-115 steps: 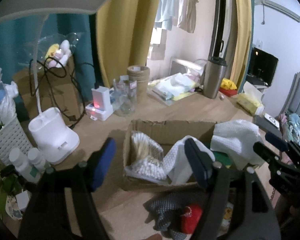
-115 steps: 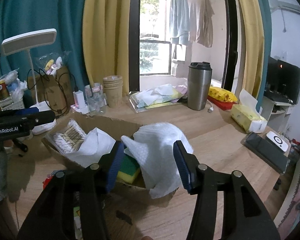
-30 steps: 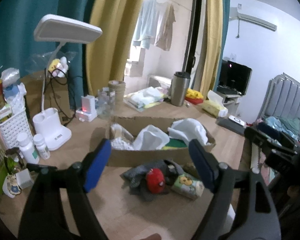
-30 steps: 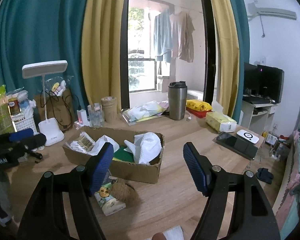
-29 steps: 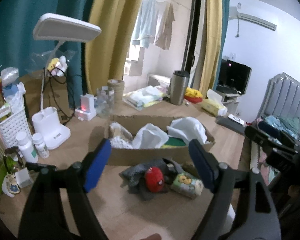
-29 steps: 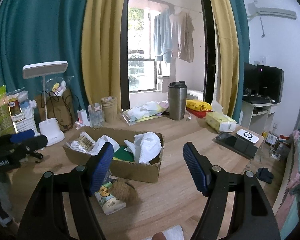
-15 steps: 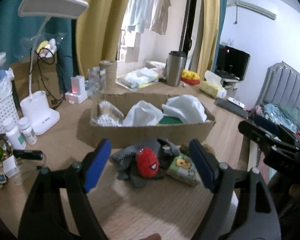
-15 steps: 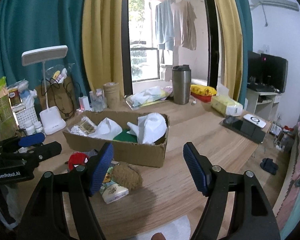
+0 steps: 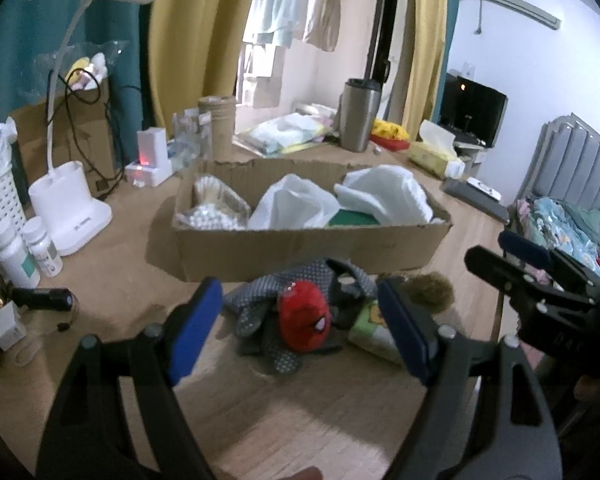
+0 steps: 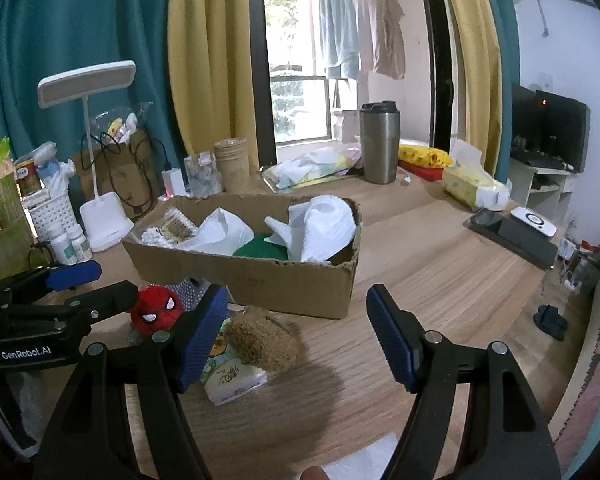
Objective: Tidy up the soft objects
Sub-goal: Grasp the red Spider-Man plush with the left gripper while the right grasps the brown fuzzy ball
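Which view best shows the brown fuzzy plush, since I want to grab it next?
The right wrist view: the brown fuzzy plush lies whole on the tissue pack. In the left wrist view the left gripper's finger hides most of it.

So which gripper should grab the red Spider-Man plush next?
Left, probably. The left gripper is open and the red Spider-Man plush sits centred between its fingers, on the grey dotted cloth. The right gripper is open too, but its gap frames bare table.
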Tool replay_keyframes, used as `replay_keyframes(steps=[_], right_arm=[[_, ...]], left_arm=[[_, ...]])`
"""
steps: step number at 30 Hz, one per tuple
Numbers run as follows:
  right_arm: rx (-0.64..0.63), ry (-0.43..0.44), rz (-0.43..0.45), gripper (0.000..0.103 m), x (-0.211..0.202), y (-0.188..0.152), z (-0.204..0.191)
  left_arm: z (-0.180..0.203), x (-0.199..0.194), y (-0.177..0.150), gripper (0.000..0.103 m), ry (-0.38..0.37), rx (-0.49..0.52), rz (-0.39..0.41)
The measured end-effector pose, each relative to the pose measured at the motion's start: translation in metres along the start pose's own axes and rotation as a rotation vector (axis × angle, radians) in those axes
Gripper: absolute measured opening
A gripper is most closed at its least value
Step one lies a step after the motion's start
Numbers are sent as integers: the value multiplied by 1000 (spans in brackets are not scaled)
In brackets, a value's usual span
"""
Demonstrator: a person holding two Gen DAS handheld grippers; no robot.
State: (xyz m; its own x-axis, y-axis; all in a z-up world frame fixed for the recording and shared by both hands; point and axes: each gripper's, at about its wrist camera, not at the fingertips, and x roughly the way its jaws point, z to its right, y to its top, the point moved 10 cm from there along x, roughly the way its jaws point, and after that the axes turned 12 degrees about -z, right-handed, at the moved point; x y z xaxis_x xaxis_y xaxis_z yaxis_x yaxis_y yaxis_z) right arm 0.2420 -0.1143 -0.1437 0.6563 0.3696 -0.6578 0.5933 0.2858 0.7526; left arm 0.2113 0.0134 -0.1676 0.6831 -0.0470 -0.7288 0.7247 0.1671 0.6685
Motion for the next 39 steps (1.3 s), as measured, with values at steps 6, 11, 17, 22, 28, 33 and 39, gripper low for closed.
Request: replay_keyframes(steps=[6, 11, 17, 22, 28, 33, 39], right_arm=[[-28, 46, -32, 75, 15, -1, -12], [-52, 82, -57, 75, 31, -4, -25], [-45, 108, -84, 75, 46, -9, -25], [-20, 129, -99, 75, 54, -12, -18], [5, 155, -113, 75, 60, -17, -13], [22, 184, -121, 75, 63, -20, -11], [19, 208, -128, 73, 64, -23, -14]], left_arm=[[-6, 12, -2, 82, 11, -8, -29], [-9, 23, -5, 82, 30, -6, -60], [-7, 38, -10, 82, 32, 12, -114], [1, 46, -11, 81, 4, 27, -137], [12, 47, -8, 80, -29, 55, -131], [15, 49, -7, 59, -20, 66, -142], [17, 53, -9, 46, -19, 71, -160]])
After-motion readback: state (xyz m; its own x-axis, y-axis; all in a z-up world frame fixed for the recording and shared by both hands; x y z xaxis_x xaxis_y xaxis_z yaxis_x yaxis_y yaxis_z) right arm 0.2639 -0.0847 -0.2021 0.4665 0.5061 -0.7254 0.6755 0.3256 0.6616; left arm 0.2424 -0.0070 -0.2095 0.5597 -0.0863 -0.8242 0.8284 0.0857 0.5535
